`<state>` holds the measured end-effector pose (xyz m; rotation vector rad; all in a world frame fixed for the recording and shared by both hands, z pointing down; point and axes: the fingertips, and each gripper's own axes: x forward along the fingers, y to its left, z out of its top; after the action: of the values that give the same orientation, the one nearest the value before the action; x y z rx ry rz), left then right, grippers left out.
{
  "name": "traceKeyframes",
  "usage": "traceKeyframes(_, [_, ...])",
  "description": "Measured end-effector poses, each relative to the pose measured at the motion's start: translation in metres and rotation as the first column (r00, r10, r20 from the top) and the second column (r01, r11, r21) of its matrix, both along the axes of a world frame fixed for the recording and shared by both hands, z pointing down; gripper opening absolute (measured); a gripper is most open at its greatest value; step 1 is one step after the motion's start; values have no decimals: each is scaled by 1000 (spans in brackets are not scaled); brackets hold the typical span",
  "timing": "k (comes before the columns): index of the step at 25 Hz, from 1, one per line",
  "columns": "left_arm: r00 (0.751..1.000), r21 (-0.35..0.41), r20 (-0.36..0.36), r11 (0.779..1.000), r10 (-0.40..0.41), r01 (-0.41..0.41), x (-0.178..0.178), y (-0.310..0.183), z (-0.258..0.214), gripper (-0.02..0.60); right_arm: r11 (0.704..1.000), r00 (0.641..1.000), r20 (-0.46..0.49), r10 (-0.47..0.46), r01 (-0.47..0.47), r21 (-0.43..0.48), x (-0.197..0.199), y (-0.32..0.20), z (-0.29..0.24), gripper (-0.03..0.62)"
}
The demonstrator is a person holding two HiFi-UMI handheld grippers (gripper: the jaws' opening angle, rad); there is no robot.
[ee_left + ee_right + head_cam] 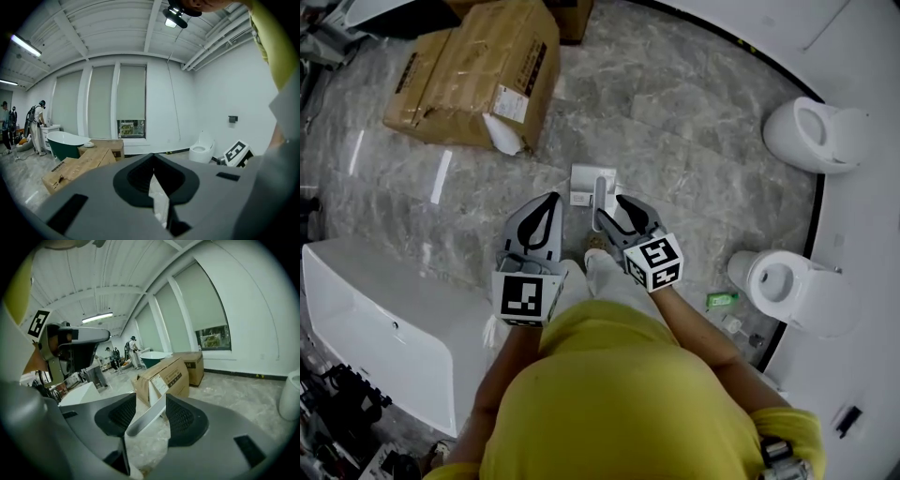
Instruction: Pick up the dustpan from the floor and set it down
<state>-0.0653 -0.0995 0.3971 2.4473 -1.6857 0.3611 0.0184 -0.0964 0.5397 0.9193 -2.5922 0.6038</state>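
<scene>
**Head view: dustpan on floor, handle between open right jaws**

Head view, centre of frame: the dustpan (pixel 584 180) sits flat on the grey floor (pixel 675 84), its handle (pixel 600 195) rising toward the camera. Box (pixel 473 75) at upper left, well apart. 2 toilets (pixel 816 131) at the right edge, tub (pixel 384 328) at lower left.

Right gripper (pixel 614 214): just below the pan, at the handle. In the right gripper view, the handle (pixel 147 416) slants between the 2 jaws of the gripper (pixel 150 401). The jaws stand apart. The handle's upper end lies against the right-hand pad, with floor showing in the gap on the other side. Not clamped.

Left gripper (pixel 551 201): beside the right one, left of the handle, not touching the pan. In the left gripper view its tips (pixel 152 161) meet and nothing is between them. Closed, empty.

Judgement: the pan is not lifted. The frames do not tell a grip about to be made from one just released. I treat it as the grasp.

To do it well:
1. Square the handle across both pads before closing, since it sits skewed now.
2. Grip low on the handle, so the pan hangs level.
3. Close fully before lifting.
4. Lift straight up.
5. Keep the left gripper off the pan.
</scene>
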Motion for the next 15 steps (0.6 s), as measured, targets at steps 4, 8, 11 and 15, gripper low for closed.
traceKeyframes(4, [1000, -10, 12, 1000, -13, 13, -3, -6, 3, 2, 977, 995, 103, -15, 37, -209, -8, 3, 28, 275])
traceKeyframes(8, [1000, -24, 10, 1000, -7, 7, -3, -18, 5, 2, 919, 979, 202, -36, 112, -378, -20, 5, 48, 288])
traceKeyframes(11, [1000, -31, 0, 999, 10, -10, -2, -26, 7, 2, 867, 961, 274, -43, 172, -467, -30, 4, 56, 290])
traceKeyframes(15, [999, -44, 10, 999, 31, -30, 4, -27, 8, 2, 807, 934, 353, -51, 247, -536, -38, 11, 59, 291])
